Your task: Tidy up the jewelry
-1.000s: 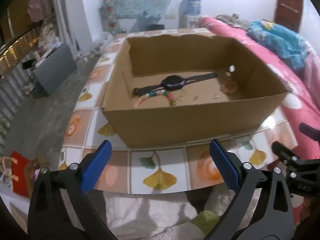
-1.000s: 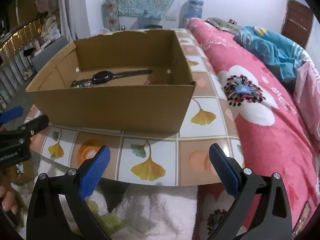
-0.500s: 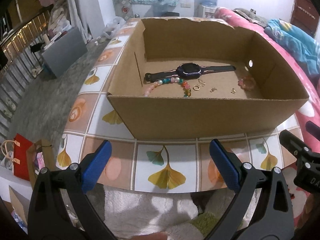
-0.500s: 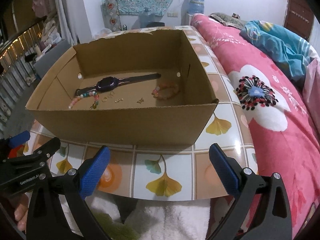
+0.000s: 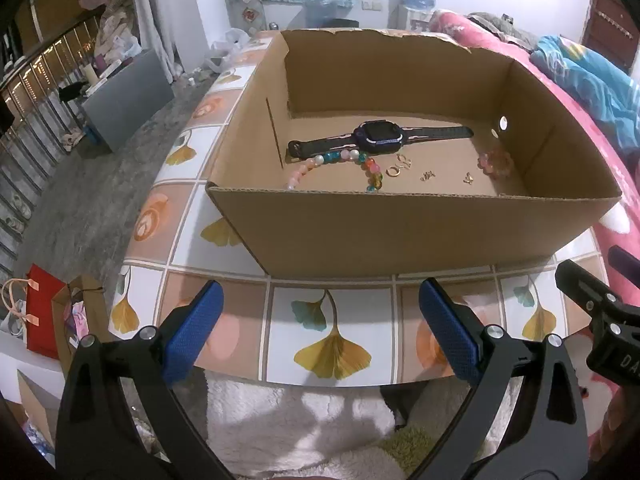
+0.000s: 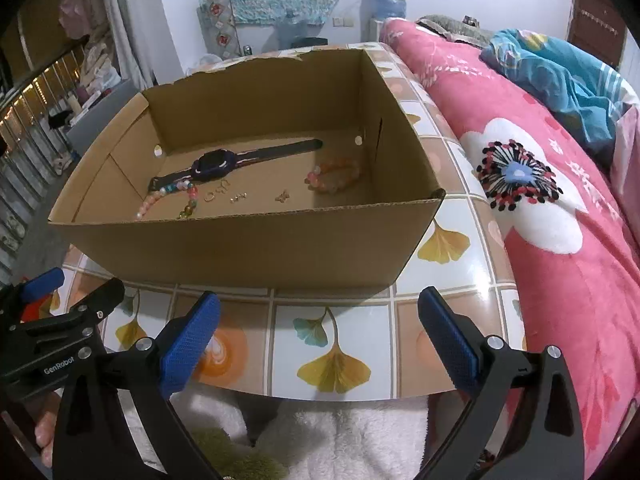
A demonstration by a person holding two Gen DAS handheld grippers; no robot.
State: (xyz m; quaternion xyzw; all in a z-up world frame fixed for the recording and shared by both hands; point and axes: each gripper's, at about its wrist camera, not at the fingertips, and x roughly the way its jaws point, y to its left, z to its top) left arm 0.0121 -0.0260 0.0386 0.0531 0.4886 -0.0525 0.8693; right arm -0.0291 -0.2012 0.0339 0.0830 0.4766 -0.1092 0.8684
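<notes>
Cardboard box (image 5: 400,232) holds the watch (image 5: 378,136), bead bracelets (image 5: 340,166) and small earrings (image 5: 428,176). I hold both grippers, left (image 5: 320,336) and right (image 6: 320,336), spread and empty, short of it, presumably for access.

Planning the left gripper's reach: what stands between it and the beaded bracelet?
In the left wrist view, the cardboard box's near wall separates the left gripper from the beaded bracelet.

Box (image 5: 400,232) is plain matt corrugated cardboard with a torn, ragged back edge, sitting on a desk (image 5: 332,332) with a glossy tile-print top that throws glare. Watch (image 5: 378,136) looks like dull dark rubbery plastic, the bead bracelet (image 5: 340,160) is shiny glassy or pearly, and the tiny earrings (image 5: 394,170) look gold metal. Hand-held gripper pads (image 6: 188,344) are textured blue rubber on matt black plastic, and the bed cover (image 6: 560,240) looks like fuzzy fleece.
</notes>
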